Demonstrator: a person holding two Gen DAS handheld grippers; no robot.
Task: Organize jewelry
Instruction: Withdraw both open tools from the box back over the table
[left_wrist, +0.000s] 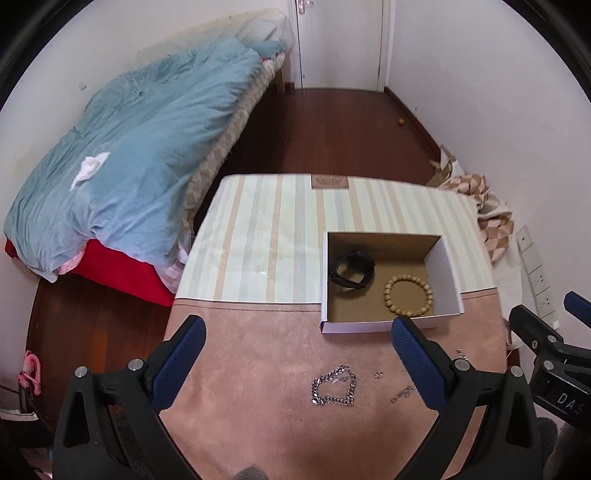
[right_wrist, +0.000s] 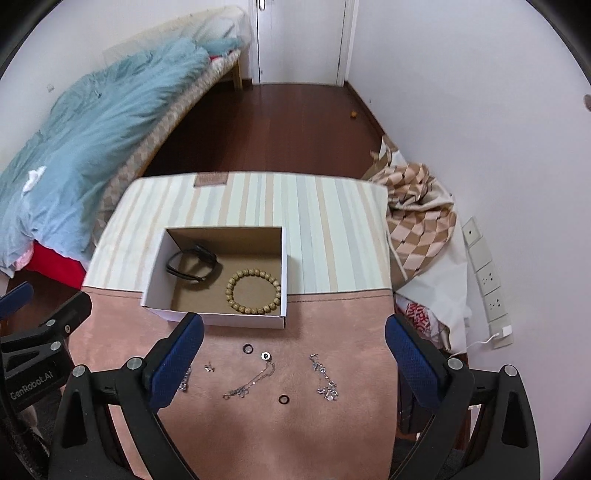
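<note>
A white cardboard box (left_wrist: 391, 326) (right_wrist: 218, 320) holds a black band (left_wrist: 351, 273) (right_wrist: 192, 263) and a wooden bead bracelet (left_wrist: 408, 295) (right_wrist: 253, 291). On the pink cloth before it lie a thick silver chain (left_wrist: 334, 386), a thin silver necklace (right_wrist: 251, 380), a crystal chain (right_wrist: 325, 380), two dark rings (right_wrist: 248, 348) (right_wrist: 283, 399), a silver ring (right_wrist: 265, 356) and a small earring (right_wrist: 209, 367). My left gripper (left_wrist: 299, 332) is open above the thick chain. My right gripper (right_wrist: 293, 328) is open above the small pieces. Both hold nothing.
The table carries a striped and pink cloth (left_wrist: 266, 229). A bed with a blue duvet (left_wrist: 140, 155) stands to the left. A checked cloth over bags (right_wrist: 417, 221) and wall sockets (right_wrist: 487, 280) are on the right. Dark wood floor (left_wrist: 332, 129) leads to a white door.
</note>
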